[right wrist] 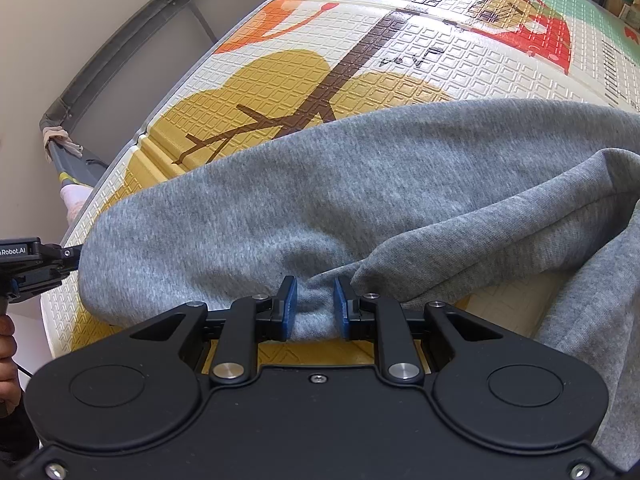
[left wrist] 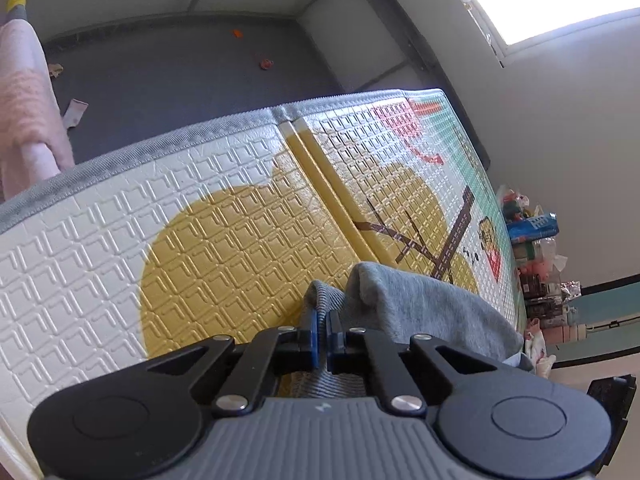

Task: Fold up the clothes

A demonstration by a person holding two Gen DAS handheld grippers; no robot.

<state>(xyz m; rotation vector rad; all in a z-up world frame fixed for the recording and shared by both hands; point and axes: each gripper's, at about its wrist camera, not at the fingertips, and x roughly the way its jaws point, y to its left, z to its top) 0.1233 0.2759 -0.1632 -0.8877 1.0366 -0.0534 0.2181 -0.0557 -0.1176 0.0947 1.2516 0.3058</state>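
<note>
In the left wrist view, the left claw (left wrist: pixel 323 334) is seen pressed nearly together, its blue pads pinching a ribbed edge of the grey garment (left wrist: pixel 424 304). The garment is bunched just beyond the claw, on the yellow patch of the play mat (left wrist: pixel 120 208). A fold line in the mat runs away from the garment toward the mat's grey border. Past that border, dark floor (left wrist: pixel 180 68) is seen.

In the right wrist view, the right claw (right wrist: pixel 315 307) is held partly spread, with a gather of the grey garment (right wrist: pixel 320 184) pinched between its pads. The garment is spread across the play mat (right wrist: pixel 440 40), below the printed brown tree. At the garment's left edge, the left claw (right wrist: pixel 74 256) is seen; its grip is probably on the cloth, though this is hidden.
</note>
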